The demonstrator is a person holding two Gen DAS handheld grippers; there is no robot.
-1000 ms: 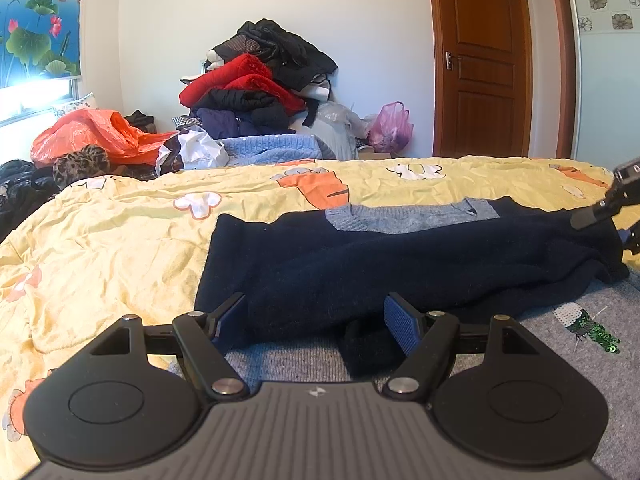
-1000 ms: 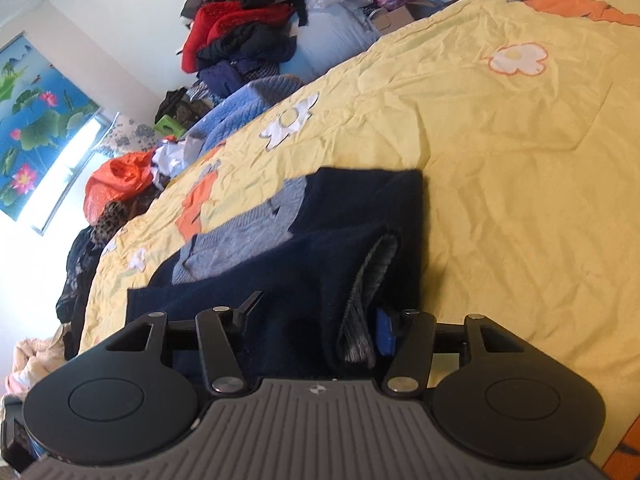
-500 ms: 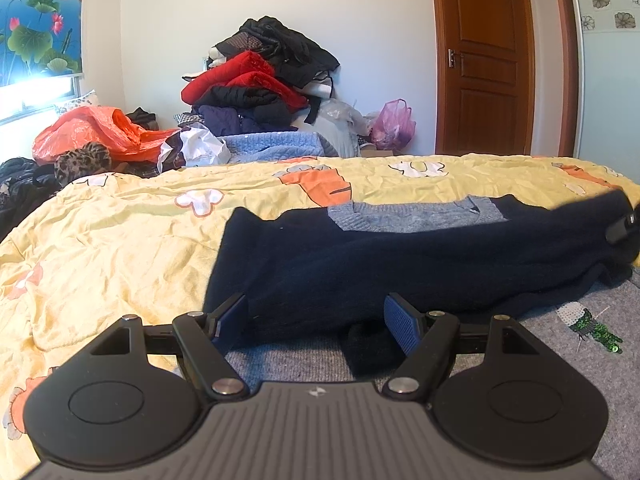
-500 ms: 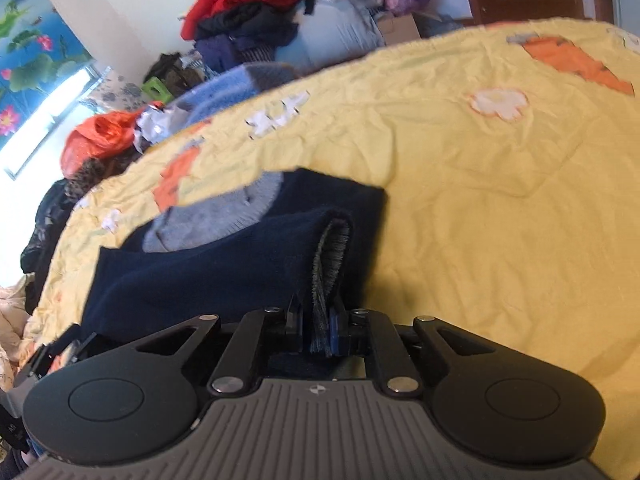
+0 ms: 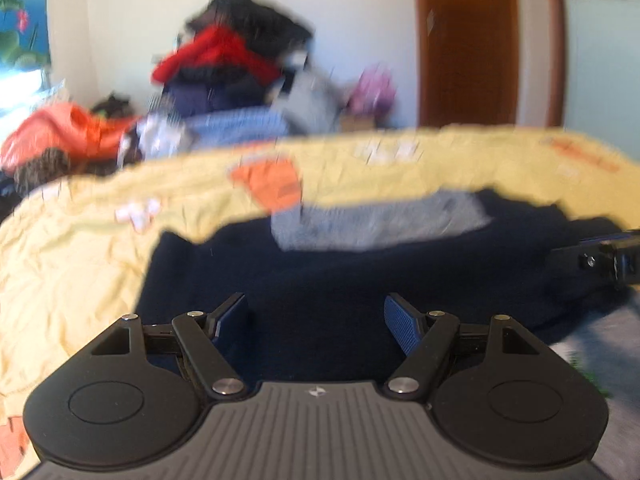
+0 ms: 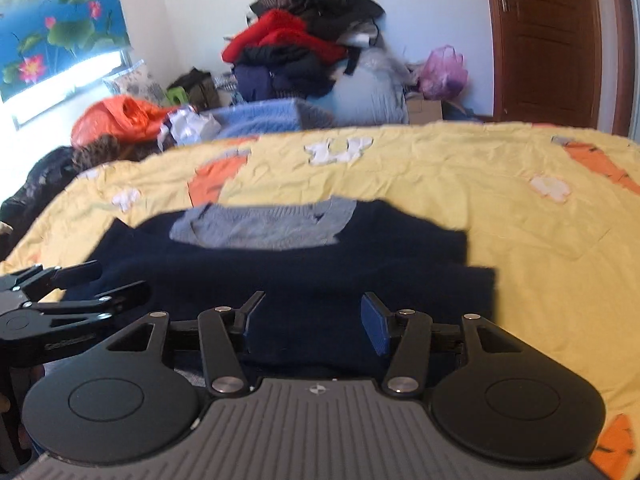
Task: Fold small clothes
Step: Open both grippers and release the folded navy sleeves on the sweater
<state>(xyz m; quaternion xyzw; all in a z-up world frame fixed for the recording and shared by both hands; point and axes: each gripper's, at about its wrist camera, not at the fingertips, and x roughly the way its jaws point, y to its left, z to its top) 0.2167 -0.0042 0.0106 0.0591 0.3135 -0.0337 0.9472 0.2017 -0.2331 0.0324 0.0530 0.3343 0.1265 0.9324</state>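
Left gripper, lower centre of the left wrist view: tilted down over the navy sweater, jaws spread wide, nothing clasped. Sweater spread flat on the yellow bed, grey collar toward the far edge. Right gripper, lower centre of its own view: angled down at the sweater's near hem, jaws just reopened, released, cloth beneath but ungripped.

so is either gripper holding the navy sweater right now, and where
Nothing is held. The right gripper has just opened off the navy sweater; the left gripper also stands open.
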